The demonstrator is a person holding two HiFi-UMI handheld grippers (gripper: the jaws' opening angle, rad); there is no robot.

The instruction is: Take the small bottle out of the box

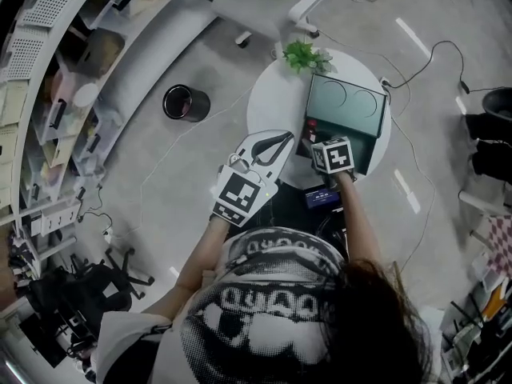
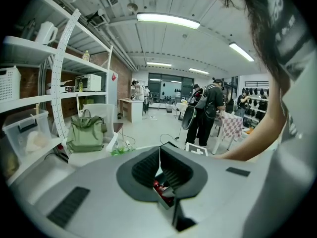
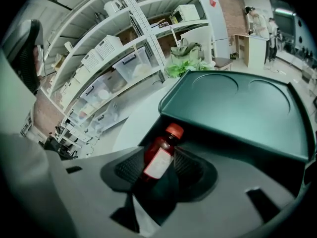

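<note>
- Between the ribbed pads of the right gripper (image 3: pixel 163 153) sits the small bottle (image 3: pixel 159 158). It is dark red with an orange-red cap and a white label, and in the right gripper view its cap points to about 1 o'clock.
- Those jaws stand apart, one pad on each side of the bottle's body, and neither clearly presses on it.
- The bottle lies at the open mouth of the box (image 1: pixel 366 155), with its cap just under the edge of the raised lid (image 3: pixel 233 108). The lid is dark green and has two round recesses. Whether the bottle rests on the box's floor cannot be told.
- Seen from the head view, the box stands on a round white table (image 1: pixel 268 102), at 12 o'clock from the right gripper.
- The left gripper (image 1: pixel 284 138) is at 9 o'clock from the right one, over the table's near part, and points toward 2 o'clock. Its jaws are closed tip to tip and hold nothing. In the left gripper view a scrap of red shows through the slit lower down, too small to identify.
- A leafy green plant (image 1: pixel 304 56) sits at the table's far edge, at 11 o'clock from the box.
- A black round bin (image 1: pixel 186 102) stands on the floor at 9 o'clock from the table.
- White shelves (image 1: pixel 48 94) curve along the room beyond the bin, also at 9 o'clock.
- A green bag (image 2: pixel 85 132) rests on a white chair at 12 o'clock from the table.
</note>
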